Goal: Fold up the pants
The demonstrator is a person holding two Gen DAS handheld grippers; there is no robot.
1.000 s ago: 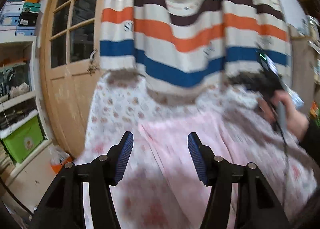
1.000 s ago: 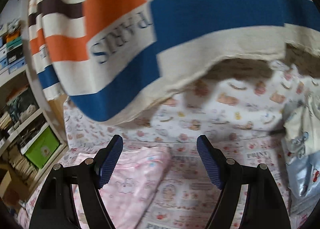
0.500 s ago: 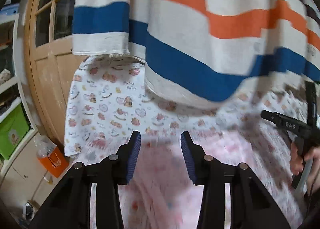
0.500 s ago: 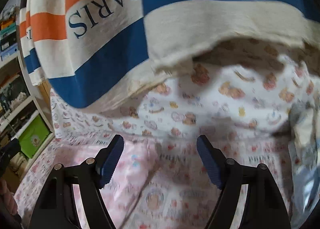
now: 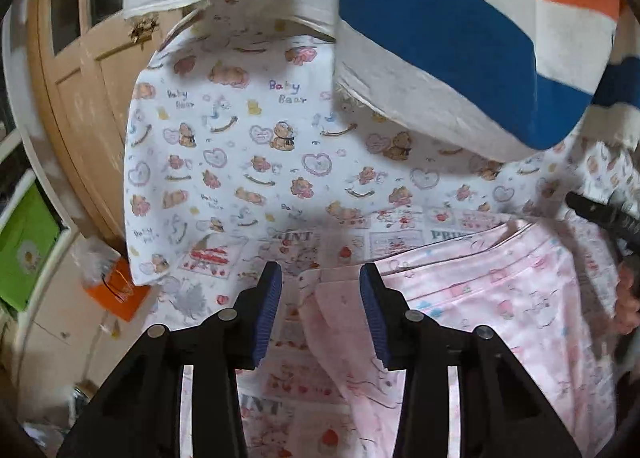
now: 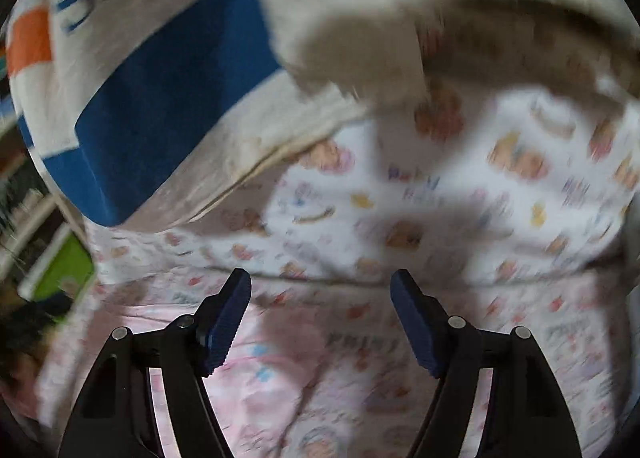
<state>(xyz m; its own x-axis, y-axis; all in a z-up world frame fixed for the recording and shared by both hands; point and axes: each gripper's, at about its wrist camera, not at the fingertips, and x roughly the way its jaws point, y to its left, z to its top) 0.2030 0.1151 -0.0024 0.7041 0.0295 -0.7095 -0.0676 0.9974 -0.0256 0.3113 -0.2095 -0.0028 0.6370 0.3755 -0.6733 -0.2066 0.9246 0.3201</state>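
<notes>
Pink printed pants [image 5: 480,298] lie flat on a patterned sheet [image 5: 240,162]. In the left wrist view their near corner lies between the fingers of my left gripper [image 5: 320,302], which is open with the jaws partly narrowed just over the fabric. In the blurred right wrist view the pants [image 6: 256,378] lie at lower left, under the left finger of my right gripper [image 6: 320,318], which is open wide and empty. The right gripper's black tip [image 5: 600,214] and the hand holding it show at the left view's right edge.
A striped blue, orange and cream towel [image 5: 440,38] hangs low over the far side of the sheet. A wooden door [image 5: 80,58], a green bin [image 5: 24,246] and an orange object [image 5: 116,290] are off the left edge.
Both grippers have moved forward and down toward the far edge of the pants. The left jaws have narrowed from wide open to partly open around the pants' corner. The right jaws stay wide.
</notes>
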